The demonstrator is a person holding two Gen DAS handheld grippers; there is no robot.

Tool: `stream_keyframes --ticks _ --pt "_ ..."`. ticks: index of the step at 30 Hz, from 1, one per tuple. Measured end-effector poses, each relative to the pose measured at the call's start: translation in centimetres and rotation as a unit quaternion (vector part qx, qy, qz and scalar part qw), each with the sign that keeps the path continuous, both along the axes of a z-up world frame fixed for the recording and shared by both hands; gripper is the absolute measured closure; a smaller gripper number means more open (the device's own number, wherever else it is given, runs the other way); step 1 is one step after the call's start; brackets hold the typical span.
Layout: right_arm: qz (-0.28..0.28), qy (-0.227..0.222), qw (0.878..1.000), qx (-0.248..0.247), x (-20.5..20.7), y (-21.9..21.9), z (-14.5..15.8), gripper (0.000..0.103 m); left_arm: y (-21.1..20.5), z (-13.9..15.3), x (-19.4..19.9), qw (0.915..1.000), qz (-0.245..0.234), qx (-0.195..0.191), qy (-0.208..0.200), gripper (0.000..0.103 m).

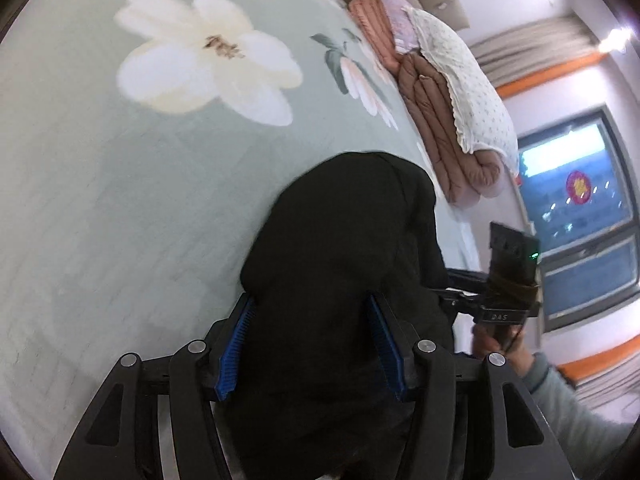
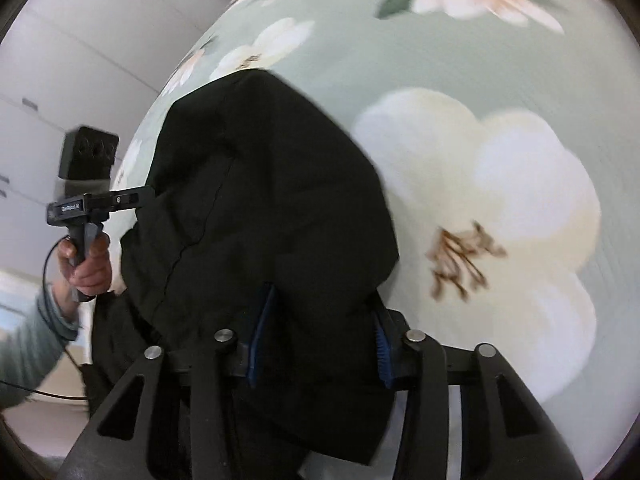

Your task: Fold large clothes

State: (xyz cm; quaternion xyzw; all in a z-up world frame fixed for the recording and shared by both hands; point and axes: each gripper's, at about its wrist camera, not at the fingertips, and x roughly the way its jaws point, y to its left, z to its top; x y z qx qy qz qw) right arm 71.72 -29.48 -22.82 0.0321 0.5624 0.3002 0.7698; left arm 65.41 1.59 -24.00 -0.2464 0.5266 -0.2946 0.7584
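The black garment (image 1: 340,272) is cut off at the near edge in both views, and the bedsheet (image 2: 500,184) flower print is blurred.

Both grippers — left gripper (image 1: 312,344), right gripper (image 2: 320,336) — clamped

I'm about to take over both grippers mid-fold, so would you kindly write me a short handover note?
Left gripper: jaws shut on a bunch of the black garment.
Right gripper: jaws also shut on the black garment, which fills the gap between them.
The garment hangs bunched between both grippers over the green floral bedsheet; folded quilts are stacked at the bed's far edge.
Done: garment picked up.
Left: lay it flat, fold it.
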Motion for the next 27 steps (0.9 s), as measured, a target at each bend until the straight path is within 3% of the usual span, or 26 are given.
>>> stream_keyframes --ticks 1,4,8,11,16,18,21,24,27 --pt "0.003 -0.013 1.000 -0.010 -0.5 0.4 0.7 0.075 -0.4 0.5 -0.4 0.9998 -0.002 0.015 -0.016 0.076" --pt "0.021 -0.067 0.997 -0.044 -3.1 1.0 4.2 0.086 -1.0 3.2 -2.5 0.9964 -0.005 0.047 -0.070 0.088" --pt "0.053 -0.152 0.984 -0.081 -9.2 1.8 10.6 0.090 -1.5 8.9 -7.5 0.9873 -0.014 0.075 -0.140 0.090" --pt "0.068 -0.216 0.968 -0.108 -15.1 2.4 15.5 0.091 -2.2 14.1 -13.0 0.9753 -0.024 0.103 -0.194 0.090" --pt "0.063 -0.285 0.944 -0.152 -26.7 2.6 20.4 0.092 -4.1 20.6 -23.7 0.9450 -0.045 0.175 -0.273 0.090" --pt "0.051 -0.279 0.945 -0.160 -30.1 2.3 20.4 0.092 -4.9 21.8 -28.3 0.9334 -0.052 0.203 -0.291 0.090" --pt "0.002 -0.239 0.961 -0.142 -33.3 0.4 18.3 0.092 -5.1 20.9 -33.8 0.9255 -0.052 0.225 -0.300 0.090" --pt "-0.051 -0.155 0.978 -0.131 -35.3 -1.3 12.5 0.090 -6.2 15.8 -37.8 0.9259 -0.084 0.275 -0.245 0.087" --pt "-0.087 -0.076 0.986 -0.124 -36.2 -3.4 7.7 0.090 -5.9 9.8 -40.3 0.9275 -0.105 0.315 -0.172 0.087"
